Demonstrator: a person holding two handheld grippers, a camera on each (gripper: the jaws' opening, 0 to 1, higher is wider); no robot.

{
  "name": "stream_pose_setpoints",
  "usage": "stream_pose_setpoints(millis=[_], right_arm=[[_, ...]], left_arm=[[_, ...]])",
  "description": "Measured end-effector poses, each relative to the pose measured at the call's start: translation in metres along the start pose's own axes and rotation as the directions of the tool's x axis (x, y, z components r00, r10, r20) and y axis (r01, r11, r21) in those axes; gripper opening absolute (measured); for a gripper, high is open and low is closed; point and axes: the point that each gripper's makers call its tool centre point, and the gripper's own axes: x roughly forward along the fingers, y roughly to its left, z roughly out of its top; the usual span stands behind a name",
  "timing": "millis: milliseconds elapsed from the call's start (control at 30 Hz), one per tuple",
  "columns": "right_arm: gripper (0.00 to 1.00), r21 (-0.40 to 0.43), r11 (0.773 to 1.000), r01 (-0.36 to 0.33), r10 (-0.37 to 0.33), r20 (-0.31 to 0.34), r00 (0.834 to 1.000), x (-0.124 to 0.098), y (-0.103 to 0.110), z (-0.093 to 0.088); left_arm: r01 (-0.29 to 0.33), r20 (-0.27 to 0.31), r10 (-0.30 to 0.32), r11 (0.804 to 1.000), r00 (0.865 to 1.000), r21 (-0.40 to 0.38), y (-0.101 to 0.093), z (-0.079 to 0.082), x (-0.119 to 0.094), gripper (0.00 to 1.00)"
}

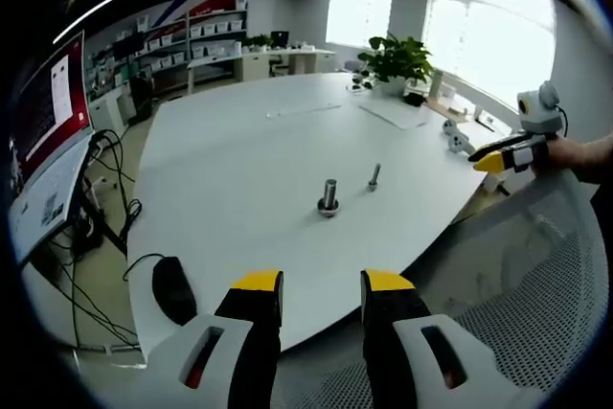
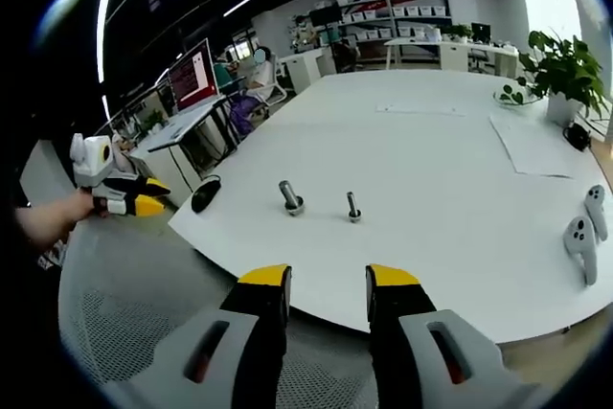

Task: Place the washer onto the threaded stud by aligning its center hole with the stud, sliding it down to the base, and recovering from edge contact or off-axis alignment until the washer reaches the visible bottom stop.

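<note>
Two upright metal parts stand near the table's front edge. The thicker threaded stud point(image 1: 329, 195) point(image 2: 290, 197) has a wider ring around its foot. A thinner bolt point(image 1: 374, 176) point(image 2: 352, 206) stands a short way beside it. Whether that ring is the washer is too small to tell. My left gripper point(image 1: 323, 284) is open and holds nothing, off the table edge, well short of the stud. My right gripper point(image 2: 329, 277) is also open and bare, back from the opposite edge. Each gripper appears in the other's view, held by a hand: the right gripper point(image 1: 508, 155) and the left gripper point(image 2: 120, 193).
The white table point(image 1: 239, 160) point(image 2: 450, 170) carries a black mouse point(image 1: 172, 289) point(image 2: 204, 194), paper sheets point(image 2: 532, 146), two white controllers point(image 2: 584, 227) and a potted plant point(image 1: 397, 59) point(image 2: 565, 69). A mesh chair back point(image 1: 517, 304) point(image 2: 124, 304) lies below the jaws. Desks and monitors stand beyond.
</note>
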Motion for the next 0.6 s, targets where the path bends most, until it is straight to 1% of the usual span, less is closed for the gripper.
stream_pose_setpoints(millis=[100, 233, 600], right_arm=[[0.33, -0.016, 1.000, -0.012, 0.012, -0.010, 1.000, 0.0009, 0.0028, -0.0013], [0.33, -0.015, 1.000, -0.017, 0.017, -0.013, 1.000, 0.0006, 0.0032, -0.0026], [0.33, 0.004, 1.000, -0.021, 0.021, 0.011, 1.000, -0.0008, 0.0020, 0.0004]], left_arm=[[0.003, 0.000, -0.003, 1.000, 1.000, 0.006, -0.0011, 0.0002, 0.0002, 0.30], [0.003, -0.006, -0.003, 1.000, 1.000, 0.009, -0.0019, -0.0006, 0.0008, 0.30], [0.008, -0.029, -0.008, 1.000, 1.000, 0.017, -0.0030, -0.0045, 0.0022, 0.30]])
